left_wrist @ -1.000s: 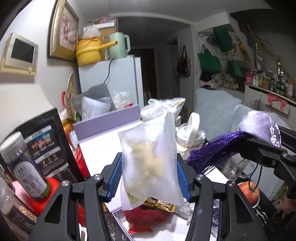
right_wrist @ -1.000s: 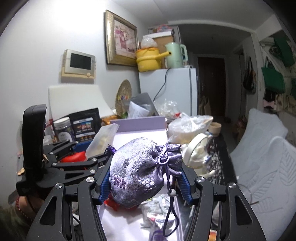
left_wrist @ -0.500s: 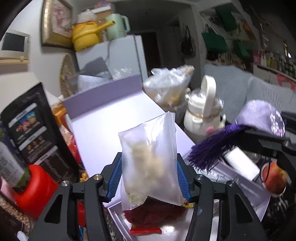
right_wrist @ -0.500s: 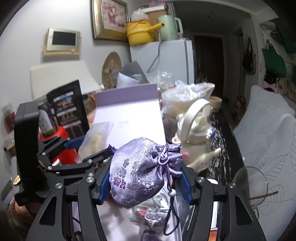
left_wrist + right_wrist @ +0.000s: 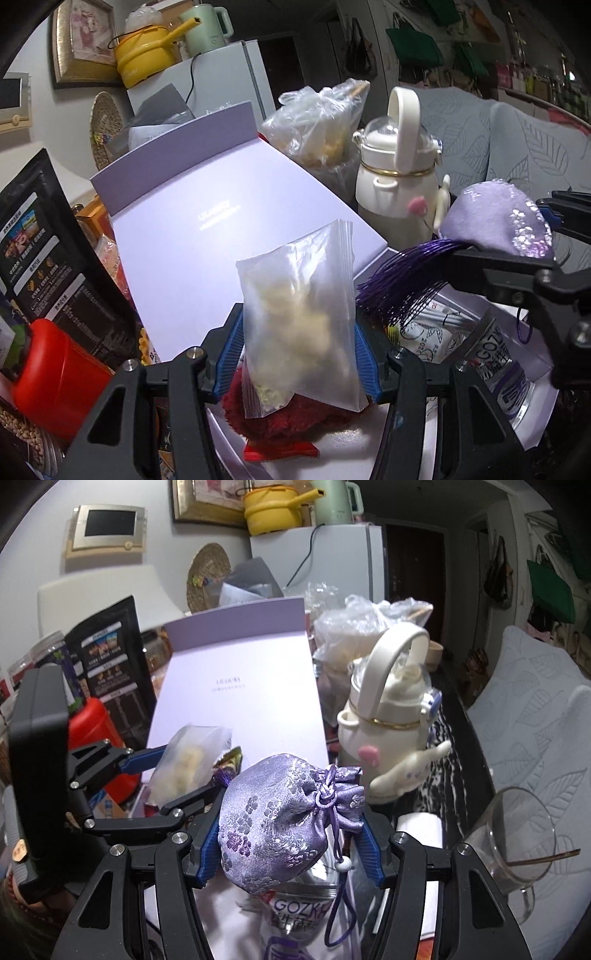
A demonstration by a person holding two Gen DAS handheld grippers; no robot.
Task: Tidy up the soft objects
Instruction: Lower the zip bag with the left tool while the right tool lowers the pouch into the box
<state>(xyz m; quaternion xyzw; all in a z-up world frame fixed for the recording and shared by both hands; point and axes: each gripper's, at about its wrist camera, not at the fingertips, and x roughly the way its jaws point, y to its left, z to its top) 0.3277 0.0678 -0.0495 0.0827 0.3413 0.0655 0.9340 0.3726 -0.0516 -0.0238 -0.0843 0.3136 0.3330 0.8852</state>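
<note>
The left gripper (image 5: pixel 299 354) is clenched on a clear zip bag (image 5: pixel 301 328) of pale lumps, held above a red fuzzy item (image 5: pixel 288 417) in front of the lilac box lid (image 5: pixel 207 229). The right gripper (image 5: pixel 291 843) clasps a purple brocade pouch (image 5: pixel 280 823), its tassel (image 5: pixel 402 280) beside the bag. Right of the lid crowd a cream bottle (image 5: pixel 388 716) and a crinkled plastic bag (image 5: pixel 317 122); left stands a red canister (image 5: pixel 55 373). Below the pouch a packet (image 5: pixel 299 915) reads "GOZK"; the lid's print is too faint to read.
</note>
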